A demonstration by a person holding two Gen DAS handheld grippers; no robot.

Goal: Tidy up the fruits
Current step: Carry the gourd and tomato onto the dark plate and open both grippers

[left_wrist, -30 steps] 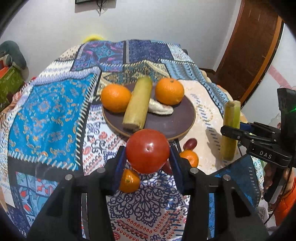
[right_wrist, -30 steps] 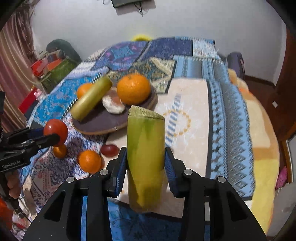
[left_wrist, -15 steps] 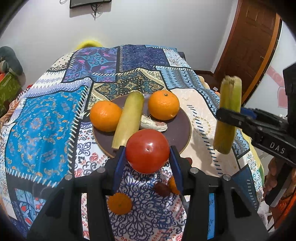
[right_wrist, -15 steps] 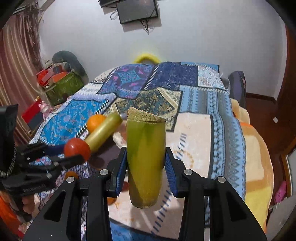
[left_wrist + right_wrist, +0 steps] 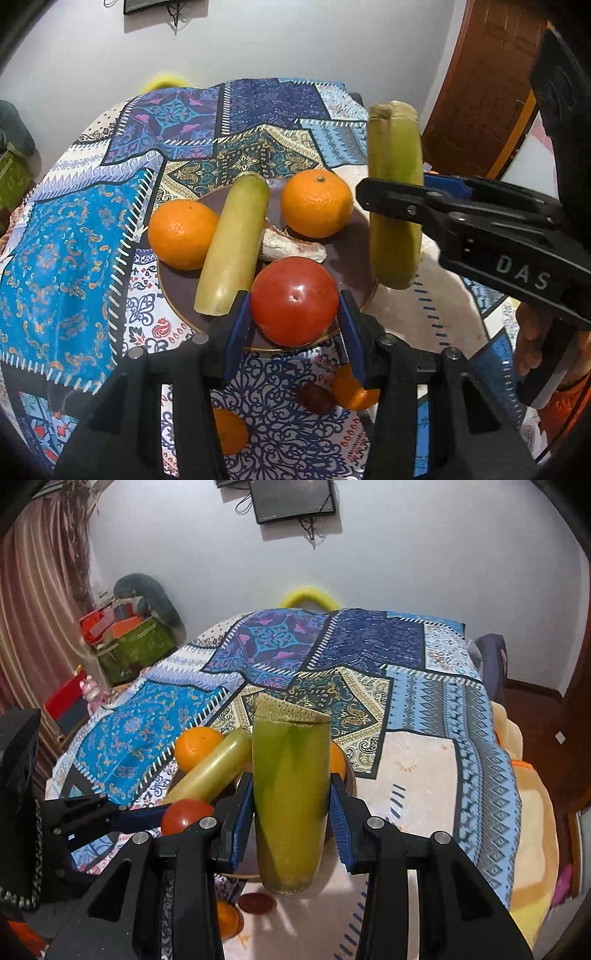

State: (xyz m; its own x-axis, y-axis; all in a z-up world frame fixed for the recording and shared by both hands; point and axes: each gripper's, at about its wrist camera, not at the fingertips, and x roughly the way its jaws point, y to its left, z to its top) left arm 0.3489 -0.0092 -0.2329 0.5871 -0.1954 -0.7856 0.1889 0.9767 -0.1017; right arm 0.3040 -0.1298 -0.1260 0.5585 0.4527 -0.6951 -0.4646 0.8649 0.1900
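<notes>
We read "DAS" on the right gripper (image 5: 397,206), jaws clamped on a green stalk (image 5: 395,192); left gripper (image 5: 293,325) jaws clamped on a red tomato (image 5: 293,301)

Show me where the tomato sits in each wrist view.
Left wrist: tomato at lower centre, gripped in the left claw, in front of the plate.
Right wrist: tomato at lower left.
Shared landmark: the yellow-green stalk on the plate.
</notes>
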